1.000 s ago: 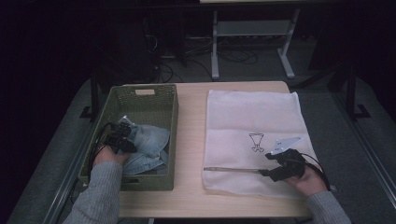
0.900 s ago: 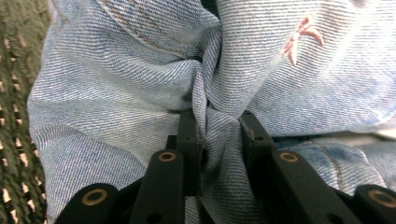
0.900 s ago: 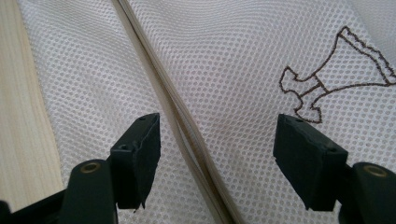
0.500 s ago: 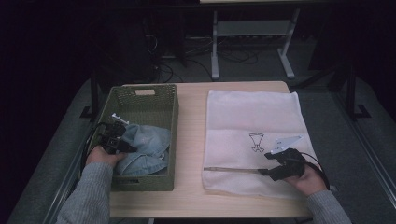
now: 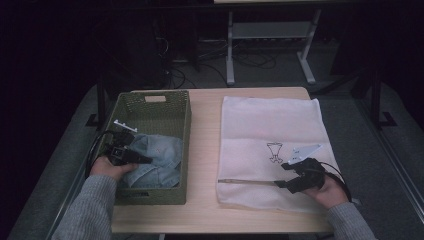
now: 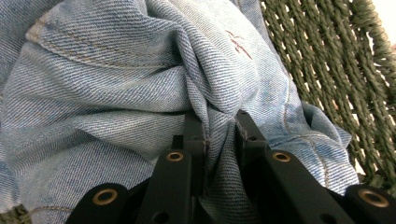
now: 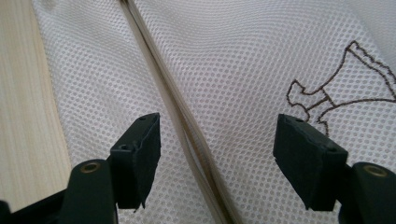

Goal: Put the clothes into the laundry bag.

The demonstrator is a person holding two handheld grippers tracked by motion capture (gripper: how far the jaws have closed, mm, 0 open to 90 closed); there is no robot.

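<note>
Crumpled blue jeans (image 5: 157, 160) lie in a green woven basket (image 5: 185, 125) at the left of the table. My left gripper (image 5: 142, 159) is inside the basket, shut on a fold of the jeans (image 6: 219, 116). A white mesh bag (image 5: 272, 135) with a small dark emblem (image 5: 274, 151) lies flat at the right, its zipper (image 5: 247, 182) running along the near part. My right gripper (image 5: 281, 179) rests low over the bag near the zipper's end, jaws wide apart, with the zipper (image 7: 187, 126) between them and nothing held.
The basket's woven wall (image 6: 336, 70) rises close on the right of the jeans. Bare wooden tabletop (image 5: 205, 150) runs between basket and bag. A metal stand (image 5: 270, 45) and cables stand on the dark floor beyond the table.
My left gripper has drawn back toward the basket's near left side, dragging the jeans fold with it. The right gripper has stayed in place on the bag.
</note>
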